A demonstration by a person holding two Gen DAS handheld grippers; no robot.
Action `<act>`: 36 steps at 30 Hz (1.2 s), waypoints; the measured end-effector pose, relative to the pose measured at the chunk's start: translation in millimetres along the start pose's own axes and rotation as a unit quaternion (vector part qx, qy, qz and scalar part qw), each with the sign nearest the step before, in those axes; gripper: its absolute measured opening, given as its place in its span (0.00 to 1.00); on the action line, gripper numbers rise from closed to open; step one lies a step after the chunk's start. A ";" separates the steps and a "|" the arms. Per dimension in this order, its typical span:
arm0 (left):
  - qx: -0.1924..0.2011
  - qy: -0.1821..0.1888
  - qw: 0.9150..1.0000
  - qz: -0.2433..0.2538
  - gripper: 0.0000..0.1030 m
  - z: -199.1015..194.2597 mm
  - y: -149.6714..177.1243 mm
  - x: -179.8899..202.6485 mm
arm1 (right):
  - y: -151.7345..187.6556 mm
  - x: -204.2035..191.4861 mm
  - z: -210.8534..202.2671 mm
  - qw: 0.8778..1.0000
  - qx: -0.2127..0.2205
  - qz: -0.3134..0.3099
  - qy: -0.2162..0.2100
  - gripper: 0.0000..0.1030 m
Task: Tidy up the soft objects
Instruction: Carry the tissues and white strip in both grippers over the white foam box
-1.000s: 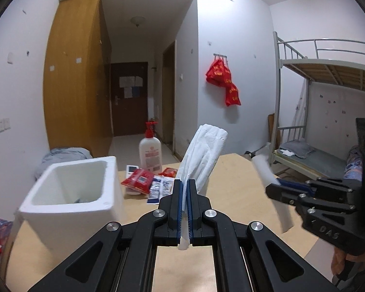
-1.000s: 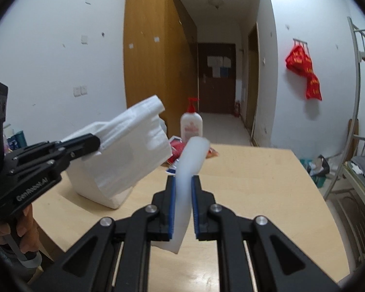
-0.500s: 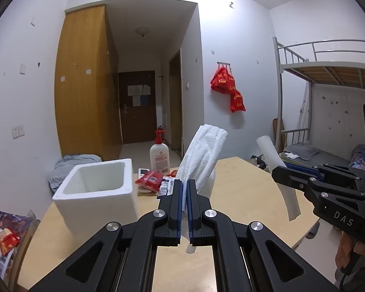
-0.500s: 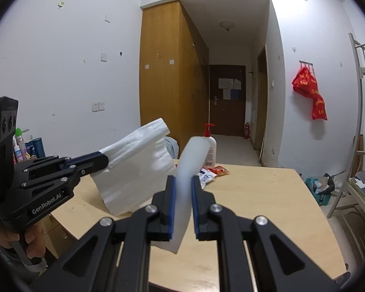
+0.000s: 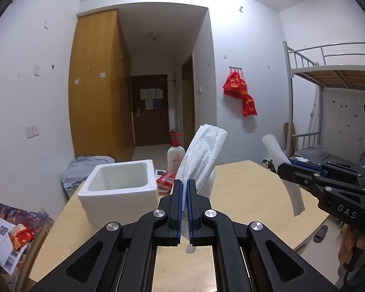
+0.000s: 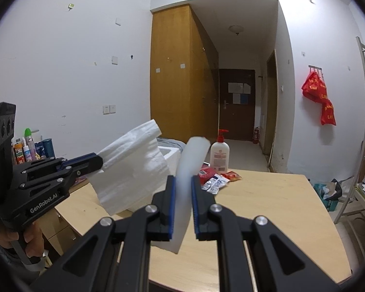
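My left gripper (image 5: 185, 189) is shut on a folded white paper towel (image 5: 202, 155) that sticks up and forward from its blue pads. From the right wrist view the same towel (image 6: 133, 165) hangs beside the left gripper (image 6: 98, 161), above the table's left edge. My right gripper (image 6: 182, 189) is shut on a white foam strip (image 6: 191, 168) that curves up between its pads. That strip (image 5: 282, 172) and the right gripper (image 5: 284, 168) show at the right of the left wrist view. Both are held in the air over the wooden table (image 5: 245, 189).
An open white foam box (image 5: 120, 189) stands on the table's left part. Behind it are a pump lotion bottle (image 5: 175, 157) and red and silver snack packets (image 6: 213, 178). A bunk bed (image 5: 328, 112) stands at the right, bottles (image 6: 29, 148) on a shelf at the left.
Both grippers have pulled back and slightly up from the table, so the foam box and packets look smaller and farther. Each still holds its white piece.
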State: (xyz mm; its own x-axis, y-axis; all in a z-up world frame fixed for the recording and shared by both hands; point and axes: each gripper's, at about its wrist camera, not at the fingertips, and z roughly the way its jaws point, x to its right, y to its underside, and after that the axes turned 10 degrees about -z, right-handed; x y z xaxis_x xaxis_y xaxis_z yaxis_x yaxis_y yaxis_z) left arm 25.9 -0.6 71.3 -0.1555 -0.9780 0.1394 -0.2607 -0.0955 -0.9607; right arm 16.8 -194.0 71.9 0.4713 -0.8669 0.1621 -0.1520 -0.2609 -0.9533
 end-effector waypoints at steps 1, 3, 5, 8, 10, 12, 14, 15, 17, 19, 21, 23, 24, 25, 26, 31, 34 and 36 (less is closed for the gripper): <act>0.000 -0.002 1.000 -0.001 0.04 -0.6 0.2 -1.5 | -0.1 -0.8 0.7 1.000 0.001 -0.001 -0.002 0.15; 0.000 -0.007 1.000 -0.006 0.04 -1.2 0.2 -6.2 | -0.7 -3.1 3.8 1.000 0.001 -0.001 -0.008 0.15; 0.000 -0.012 1.000 -0.007 0.04 -1.6 -0.1 -10.2 | 0.1 -3.4 6.9 1.000 0.000 -0.001 -0.014 0.15; 0.002 -0.023 1.000 -0.011 0.04 -3.7 -0.7 -17.8 | -0.6 -8.1 11.6 1.000 0.000 -0.003 -0.023 0.15; 0.004 -0.031 0.999 -0.014 0.04 -4.9 -2.0 -24.1 | -0.6 -10.8 14.0 1.000 0.000 -0.006 -0.031 0.15; 0.005 -0.040 0.999 -0.018 0.04 -5.2 -3.1 -30.2 | -2.3 -14.3 18.9 0.999 0.002 -0.008 -0.042 0.15; 0.005 -0.050 0.998 -0.024 0.04 -5.5 -4.1 -38.0 | -3.6 -18.4 23.3 0.999 0.003 -0.010 -0.052 0.15; 0.005 -0.056 0.998 -0.028 0.04 -6.0 -4.6 -43.1 | -4.2 -19.8 25.5 0.998 0.003 -0.011 -0.056 0.15; 0.006 -0.066 0.997 -0.034 0.04 -7.7 -5.1 -51.2 | -5.2 -23.7 30.0 0.998 0.003 -0.012 -0.065 0.15; 0.008 -0.074 0.997 -0.037 0.04 -9.8 -5.6 -57.0 | -6.5 -28.2 33.6 0.997 0.004 -0.014 -0.075 0.15; 0.010 -0.080 0.996 -0.040 0.04 -11.6 -6.4 -61.1 | -7.5 -32.1 36.7 0.996 0.003 -0.015 -0.083 0.15; 0.013 -0.086 0.995 -0.044 0.04 -13.0 -6.8 -66.9 | -9.4 -34.3 40.2 0.996 0.002 -0.015 -0.088 0.15; 0.014 -0.089 0.995 -0.047 0.04 -13.4 -6.8 -71.7 | -10.6 -36.2 42.7 0.996 0.001 -0.016 -0.091 0.15; 0.015 -0.093 0.994 -0.050 0.04 -13.0 -7.0 -75.3 | -12.1 -38.7 45.1 0.995 0.000 -0.017 -0.093 0.15; 0.015 -0.096 0.994 -0.053 0.04 -12.5 -7.0 -78.1 | -13.5 -41.0 47.2 0.995 -0.001 -0.018 -0.096 0.15; 0.012 -0.108 0.992 -0.066 0.04 -8.3 -5.6 -91.6 | -16.7 -47.4 58.9 0.993 -0.008 -0.025 -0.111 0.15; 0.013 -0.117 0.991 -0.068 0.04 -3.5 -5.7 -97.1 | -15.6 -48.8 67.7 0.992 -0.011 -0.024 -0.120 0.15; 0.009 -0.119 0.990 -0.069 0.04 1.5 -5.5 -100.6 | -13.5 -49.4 76.8 0.992 -0.017 -0.021 -0.125 0.15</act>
State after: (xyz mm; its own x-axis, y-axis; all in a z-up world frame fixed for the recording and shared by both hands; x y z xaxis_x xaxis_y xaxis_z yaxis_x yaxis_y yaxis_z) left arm 44.4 98.0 62.2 0.1098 -0.9713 0.2110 -0.2464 -0.2322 -0.9409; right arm 62.2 -115.1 57.2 0.6779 -0.7237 0.1294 -0.1547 -0.3125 -0.9372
